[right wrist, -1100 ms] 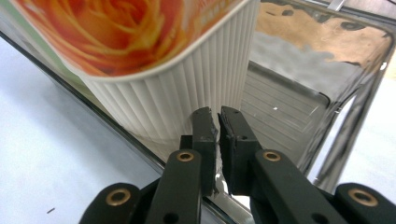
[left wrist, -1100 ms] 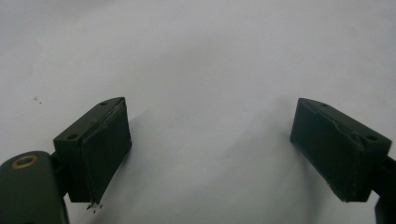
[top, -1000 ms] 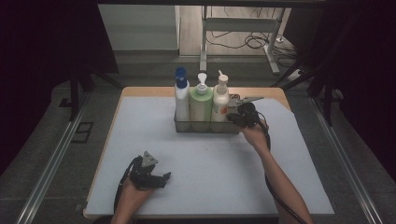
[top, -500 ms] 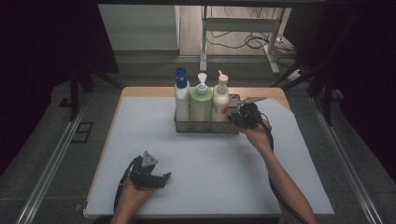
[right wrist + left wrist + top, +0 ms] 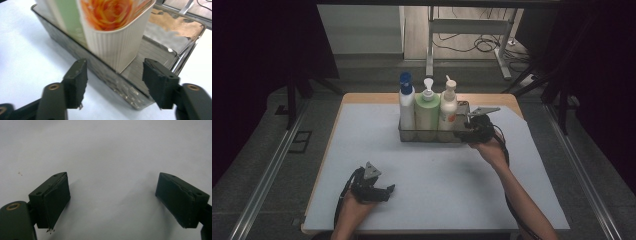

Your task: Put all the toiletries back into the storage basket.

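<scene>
as its jaws open, right hand-held gripper (image 5: 462, 134) straddles tray wall (image 5: 105, 75)

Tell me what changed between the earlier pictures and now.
The right gripper has just been opening its jaws and drew slightly back from the metal tray; nothing sits between them. The left gripper, the cream bottle, green bottle and white bottle stayed put.

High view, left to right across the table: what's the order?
Left gripper, open, near the front edge → white bottle with blue cap → green pump bottle → cream pump bottle with orange label → right gripper, open, at the grey metal tray's right end. All three bottles stand in the tray.
</scene>
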Available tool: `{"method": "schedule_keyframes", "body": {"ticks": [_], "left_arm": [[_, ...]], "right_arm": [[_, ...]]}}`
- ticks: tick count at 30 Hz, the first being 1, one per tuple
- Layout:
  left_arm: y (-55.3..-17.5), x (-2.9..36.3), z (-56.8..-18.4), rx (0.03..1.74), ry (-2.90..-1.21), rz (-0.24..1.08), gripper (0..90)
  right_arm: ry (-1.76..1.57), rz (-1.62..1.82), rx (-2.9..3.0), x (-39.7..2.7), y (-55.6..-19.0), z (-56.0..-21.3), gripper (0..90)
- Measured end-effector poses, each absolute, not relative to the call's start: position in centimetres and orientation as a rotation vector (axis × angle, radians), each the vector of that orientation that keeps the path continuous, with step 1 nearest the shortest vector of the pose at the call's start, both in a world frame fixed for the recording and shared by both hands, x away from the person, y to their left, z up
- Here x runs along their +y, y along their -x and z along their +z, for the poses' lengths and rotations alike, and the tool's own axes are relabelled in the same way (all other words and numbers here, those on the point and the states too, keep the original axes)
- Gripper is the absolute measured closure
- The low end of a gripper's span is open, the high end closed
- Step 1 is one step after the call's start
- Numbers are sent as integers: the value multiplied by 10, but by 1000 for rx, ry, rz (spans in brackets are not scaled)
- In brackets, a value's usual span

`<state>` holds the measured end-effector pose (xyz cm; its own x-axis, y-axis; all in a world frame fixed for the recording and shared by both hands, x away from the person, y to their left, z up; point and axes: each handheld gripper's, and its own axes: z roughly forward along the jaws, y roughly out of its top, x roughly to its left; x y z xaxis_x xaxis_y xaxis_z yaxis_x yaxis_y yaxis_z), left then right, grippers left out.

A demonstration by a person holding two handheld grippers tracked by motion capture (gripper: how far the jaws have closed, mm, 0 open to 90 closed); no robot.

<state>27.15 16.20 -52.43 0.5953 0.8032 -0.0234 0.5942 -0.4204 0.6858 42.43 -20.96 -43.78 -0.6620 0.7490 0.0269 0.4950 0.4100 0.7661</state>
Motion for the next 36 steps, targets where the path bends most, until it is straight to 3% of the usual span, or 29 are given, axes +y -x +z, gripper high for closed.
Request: {"method": "schedule_keyframes", "body": {"ticks": [9, 23, 31, 36], "left_arm": [[-271, 162, -524, 1100, -2161, 409, 119], [-271, 162, -524, 1101, -2161, 409, 119], [-271, 162, -524, 1102, -2159, 410, 119], [-271, 161, -525, 1103, -2156, 410, 119]], "right_arm": [[-1015, 1099, 2376, -212, -405, -435, 196], [-945, 1101, 2417, -221, -367, -438, 124], [-950, 1078, 2430, -230, -346, -453, 21], [-963, 1079, 2425, -236, -337, -465, 10]]}}
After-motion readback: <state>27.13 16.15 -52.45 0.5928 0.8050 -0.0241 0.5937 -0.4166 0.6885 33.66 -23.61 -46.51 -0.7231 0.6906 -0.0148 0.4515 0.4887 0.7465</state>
